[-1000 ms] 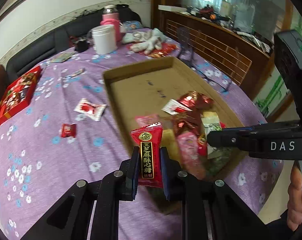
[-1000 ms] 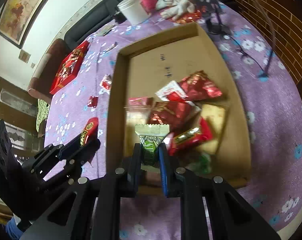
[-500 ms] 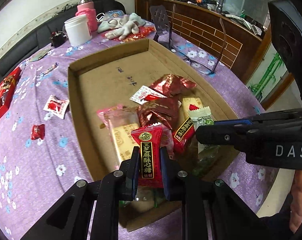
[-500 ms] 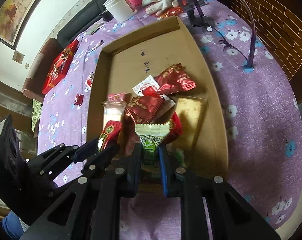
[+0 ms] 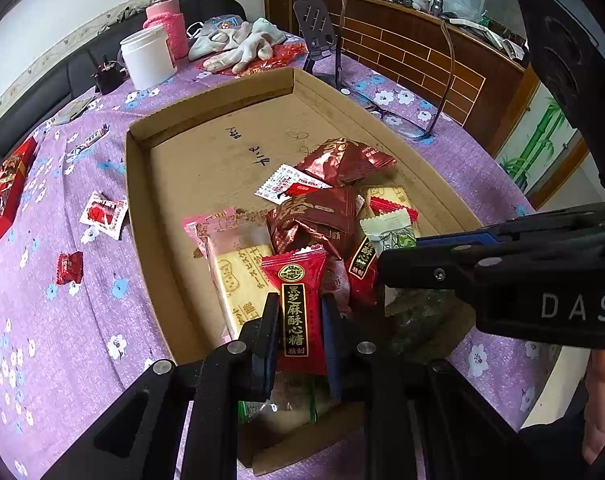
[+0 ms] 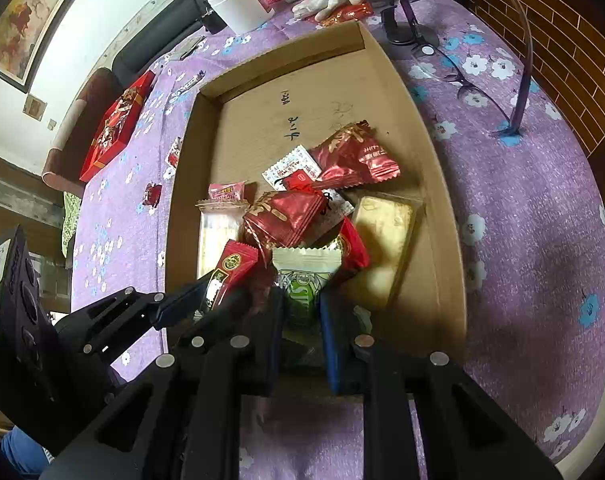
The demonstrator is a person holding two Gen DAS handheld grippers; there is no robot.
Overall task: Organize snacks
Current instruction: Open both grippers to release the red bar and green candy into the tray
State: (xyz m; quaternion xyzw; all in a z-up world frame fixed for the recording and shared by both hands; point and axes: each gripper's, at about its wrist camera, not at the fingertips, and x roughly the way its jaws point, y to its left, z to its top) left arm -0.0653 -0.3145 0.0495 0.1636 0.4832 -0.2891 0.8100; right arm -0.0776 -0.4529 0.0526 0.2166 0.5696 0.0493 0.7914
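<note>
Inside the cardboard tray, the far half of the floor lies bare. Left gripper pinches a red candy, right gripper a green packet, both seemingly above the near-end pile.

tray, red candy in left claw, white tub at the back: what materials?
Tray: plain brown cardboard, matte, with folded walls and pen marks on the floor.
Red candy in the left claw: looks like glossy printed plastic film, with a zigzag-cut top edge.
White tub: probably plastic, smooth and opaque with a ridged rim; could be something else.
</note>
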